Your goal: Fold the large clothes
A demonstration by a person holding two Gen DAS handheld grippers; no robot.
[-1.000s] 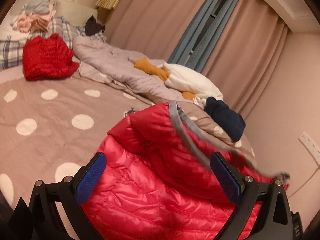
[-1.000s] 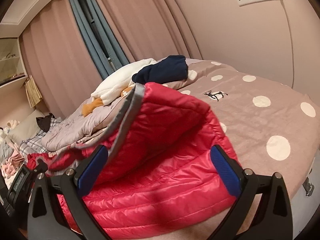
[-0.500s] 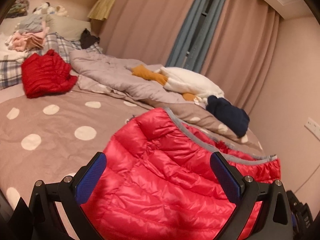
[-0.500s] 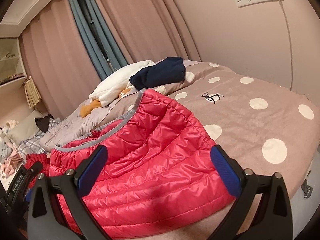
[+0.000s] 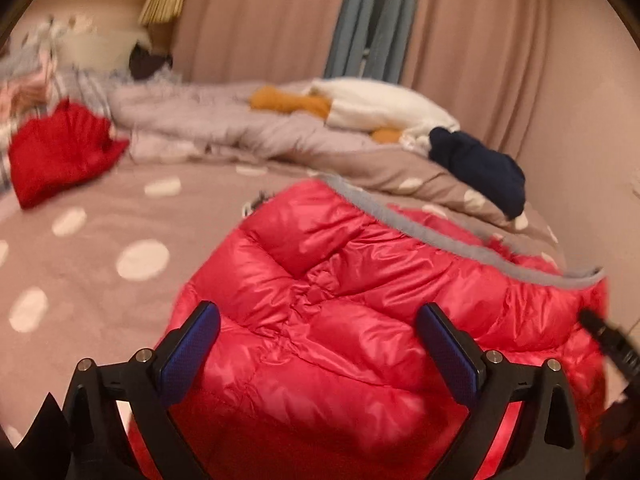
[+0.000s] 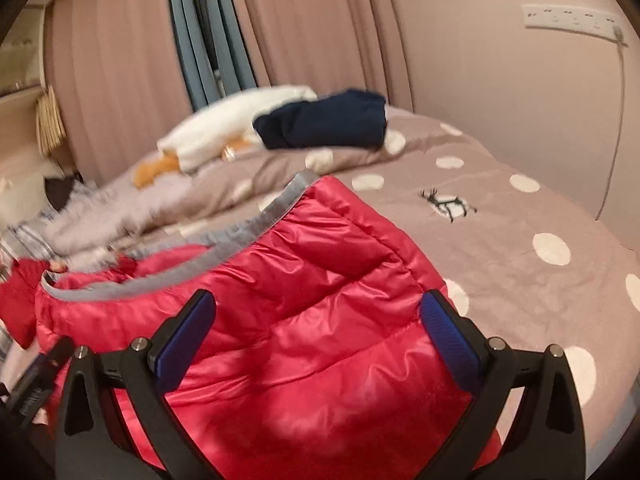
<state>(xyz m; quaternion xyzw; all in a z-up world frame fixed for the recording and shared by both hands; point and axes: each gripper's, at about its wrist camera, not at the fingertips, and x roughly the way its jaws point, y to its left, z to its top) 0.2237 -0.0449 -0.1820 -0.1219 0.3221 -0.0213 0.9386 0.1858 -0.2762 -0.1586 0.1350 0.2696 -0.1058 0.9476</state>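
A shiny red down jacket (image 5: 328, 320) with a grey trimmed edge (image 5: 404, 224) lies folded over on the polka-dot bed. In the right wrist view the same jacket (image 6: 304, 320) fills the near foreground. My left gripper (image 5: 318, 332) hovers open just above it, blue pads wide apart with nothing between them. My right gripper (image 6: 318, 332) is open too, over the jacket's other side. The right gripper's black body (image 5: 608, 340) shows at the right edge of the left wrist view.
The brown dotted bedspread (image 6: 520, 240) spreads around the jacket. A folded red garment (image 5: 60, 152), a crumpled lilac quilt (image 5: 200, 120), a white and orange plush (image 5: 372, 104) and a navy garment (image 5: 480, 168) lie farther back. Curtains and a wall with a socket strip (image 6: 572, 20) border the bed.
The jacket's raised flap with the grey edge has dropped flat onto the rest of the jacket. Both grippers have stayed open and moved slightly closer over it.
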